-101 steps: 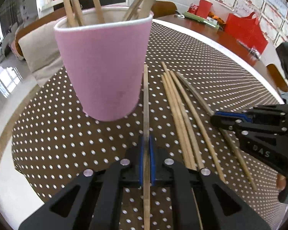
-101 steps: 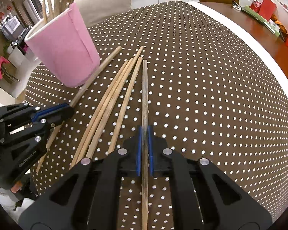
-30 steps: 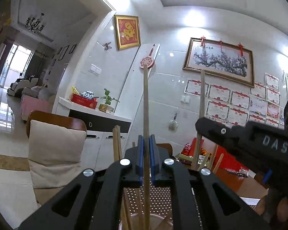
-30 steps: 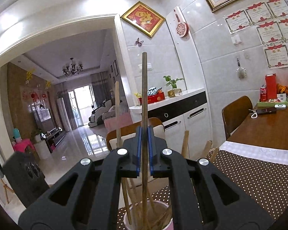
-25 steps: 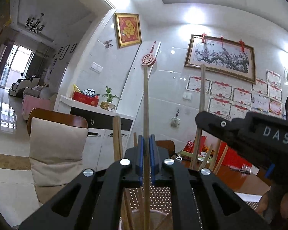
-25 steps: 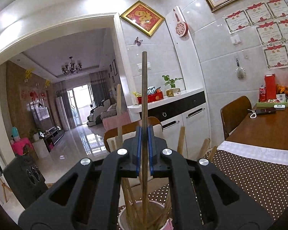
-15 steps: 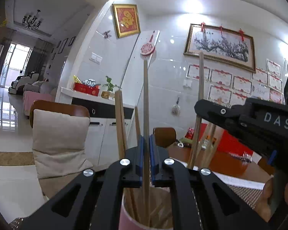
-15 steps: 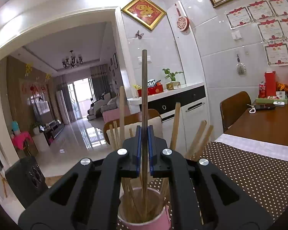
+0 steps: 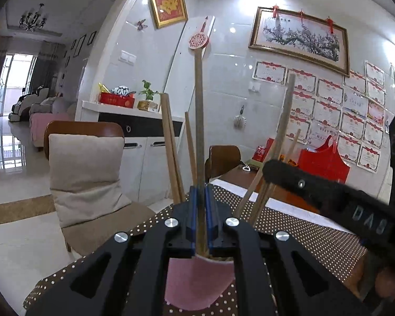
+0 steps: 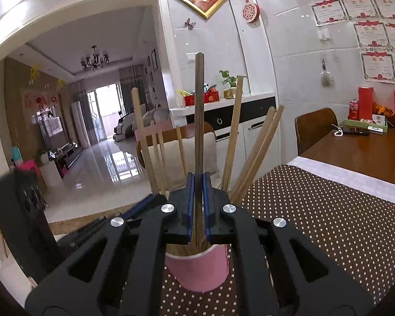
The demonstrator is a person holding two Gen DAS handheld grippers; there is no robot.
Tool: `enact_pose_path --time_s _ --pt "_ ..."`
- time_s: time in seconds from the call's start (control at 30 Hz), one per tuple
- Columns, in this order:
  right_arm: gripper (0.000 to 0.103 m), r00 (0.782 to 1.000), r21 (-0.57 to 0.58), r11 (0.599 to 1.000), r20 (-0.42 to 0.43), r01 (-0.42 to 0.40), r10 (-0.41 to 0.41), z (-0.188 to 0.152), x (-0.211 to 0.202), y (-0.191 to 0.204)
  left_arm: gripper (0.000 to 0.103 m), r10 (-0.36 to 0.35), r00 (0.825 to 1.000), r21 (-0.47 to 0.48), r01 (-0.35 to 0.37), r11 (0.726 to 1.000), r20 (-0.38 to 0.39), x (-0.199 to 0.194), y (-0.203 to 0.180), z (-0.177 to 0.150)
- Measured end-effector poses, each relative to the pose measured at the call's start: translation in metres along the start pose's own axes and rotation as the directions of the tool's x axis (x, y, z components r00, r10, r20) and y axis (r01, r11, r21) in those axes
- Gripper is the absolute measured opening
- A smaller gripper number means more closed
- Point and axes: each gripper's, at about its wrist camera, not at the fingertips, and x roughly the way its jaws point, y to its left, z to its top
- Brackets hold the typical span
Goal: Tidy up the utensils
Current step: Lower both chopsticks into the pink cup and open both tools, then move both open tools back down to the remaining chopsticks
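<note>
Two chopsticks (image 9: 199, 131) upright over pink cup (image 10: 197, 268).

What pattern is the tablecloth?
Brown with small white dots: the tablecloth shows best in the right wrist view.

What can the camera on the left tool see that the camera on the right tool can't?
Only the left view shows the wide blossom painting and the red bag. Only the right view shows the red drink can on the brown wooden table and the room with the chandelier. Both show the pink cup full of chopsticks on the dotted tablecloth, and each tool, left tool and right tool, pinching one chopstick upright over the cup.
</note>
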Motion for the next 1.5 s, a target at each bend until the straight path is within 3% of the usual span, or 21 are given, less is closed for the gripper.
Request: enact_pose_path --time_s 0.07,0.17,0.5,0.6,0.73,1.03,1.3,1.5 --pt "0.007 1.000 -0.003 1.000 -0.013 0.005 -0.005 -0.004 0.000 0.003 0.008 0.012 1.000 0.013 -0.012 1.000 -0.020 -0.001 -0.001 -0.001" --pt "0.007 0.999 -0.011 1.000 -0.035 0.015 -0.015 -0.011 -0.001 0.010 0.024 0.022 0.999 0.014 -0.022 1.000 -0.029 -0.007 0.000 0.000" --pt "0.008 0.998 -0.002 0.999 -0.052 0.036 -0.037 -0.012 -0.017 0.019 0.041 0.053 0.998 0.040 -0.052 0.998 -0.017 -0.034 0.000 0.006" --pt "0.016 0.998 -0.002 0.999 -0.043 0.041 -0.041 -0.009 -0.025 0.021 0.045 0.061 0.998 0.047 -0.061 0.997 -0.004 -0.045 -0.001 0.011" --pt "0.049 0.999 -0.005 0.999 -0.009 0.045 -0.045 -0.004 -0.039 0.024 0.046 0.078 0.997 0.069 -0.078 0.995 0.003 -0.059 -0.002 0.016" --pt "0.050 0.999 -0.018 0.999 0.018 0.051 -0.051 0.000 -0.070 0.018 0.047 0.147 0.989 0.123 -0.147 0.982 0.008 -0.082 -0.010 0.020" --pt "0.051 0.995 -0.014 0.995 -0.005 0.098 -0.098 -0.007 -0.086 -0.006 0.050 0.168 0.986 0.151 -0.164 0.975 -0.012 -0.092 -0.023 0.021" --pt "0.056 0.985 -0.011 0.987 -0.070 0.160 -0.160 -0.018 -0.088 -0.038 0.051 0.140 0.984 0.152 -0.122 0.981 -0.113 -0.088 -0.030 0.011"
